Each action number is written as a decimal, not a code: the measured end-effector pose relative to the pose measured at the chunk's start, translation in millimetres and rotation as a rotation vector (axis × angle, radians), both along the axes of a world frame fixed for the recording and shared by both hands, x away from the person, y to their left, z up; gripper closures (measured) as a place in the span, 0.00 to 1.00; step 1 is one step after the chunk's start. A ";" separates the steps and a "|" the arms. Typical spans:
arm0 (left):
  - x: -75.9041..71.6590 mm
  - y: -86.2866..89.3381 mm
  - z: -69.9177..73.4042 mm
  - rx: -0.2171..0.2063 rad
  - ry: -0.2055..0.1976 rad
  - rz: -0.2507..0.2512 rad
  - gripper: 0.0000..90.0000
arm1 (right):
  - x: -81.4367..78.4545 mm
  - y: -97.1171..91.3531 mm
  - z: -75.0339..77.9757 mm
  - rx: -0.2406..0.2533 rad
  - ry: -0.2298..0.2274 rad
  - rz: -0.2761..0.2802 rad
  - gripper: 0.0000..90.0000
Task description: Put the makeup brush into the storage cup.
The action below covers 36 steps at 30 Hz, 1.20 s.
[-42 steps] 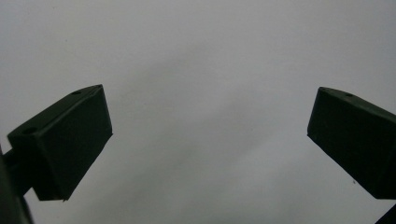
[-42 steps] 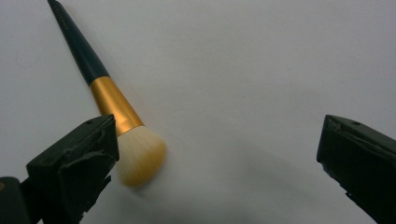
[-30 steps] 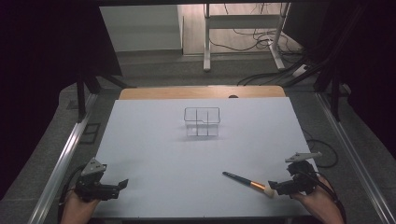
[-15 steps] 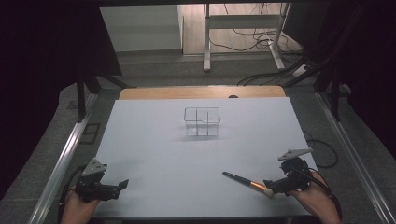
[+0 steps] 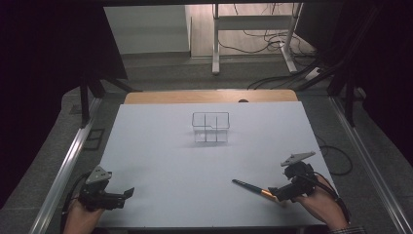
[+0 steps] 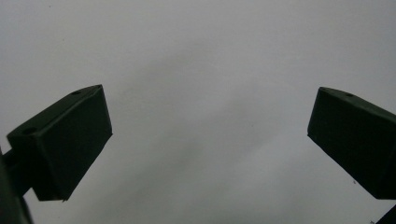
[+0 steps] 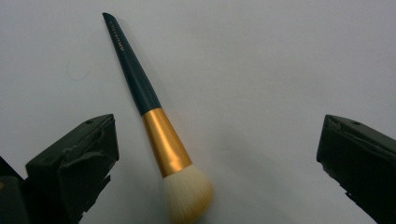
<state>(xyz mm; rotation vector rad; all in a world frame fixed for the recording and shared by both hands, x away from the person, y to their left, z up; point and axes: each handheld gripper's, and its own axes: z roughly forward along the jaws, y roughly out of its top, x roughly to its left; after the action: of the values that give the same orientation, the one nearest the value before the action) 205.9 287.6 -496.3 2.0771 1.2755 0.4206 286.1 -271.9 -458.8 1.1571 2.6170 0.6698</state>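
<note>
From the high view, a big white table point(image 5: 160, 156) fills the middle, with a dark floor and cables at the top. One clear box point(image 5: 210, 127) sits in the middle. One brush point(image 5: 254, 189) lies at the lower right, by the right gripper point(image 5: 278, 195). The left gripper point(image 5: 127, 194) is at the lower left.

In the left gripper view, its jaws are wide over bare table.

In the right gripper view, the jaws are wide, with the brush point(image 7: 149, 105) lying between them, untouched

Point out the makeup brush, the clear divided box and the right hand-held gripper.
makeup brush point(image 7: 166, 147): right gripper view, gold ferrule.
clear divided box point(image 5: 210, 120): high view, centre divider.
right hand-held gripper point(image 5: 278, 193): high view, between fingertips.
</note>
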 end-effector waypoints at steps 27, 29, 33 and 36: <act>0.3 -0.2 -0.5 0.001 0.002 -0.004 0.00 | 15.7 51.8 -4.1 -0.124 0.093 0.101 0.00; 0.2 -0.2 -0.5 0.002 0.003 -0.006 0.00 | 16.4 52.9 -4.0 -0.133 0.090 0.108 0.00; 0.3 -0.2 -0.6 0.001 0.003 -0.007 0.00 | 17.5 55.9 -5.2 -0.159 0.104 0.115 0.00; 0.3 -0.1 -0.6 -0.001 0.003 -0.006 0.00 | 17.2 55.4 -7.0 -0.167 0.111 0.122 0.00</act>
<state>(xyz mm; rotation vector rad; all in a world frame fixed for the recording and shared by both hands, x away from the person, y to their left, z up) 206.1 287.4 -496.9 2.0813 1.2703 0.4148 303.3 -216.4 -465.7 1.0209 2.7922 0.4087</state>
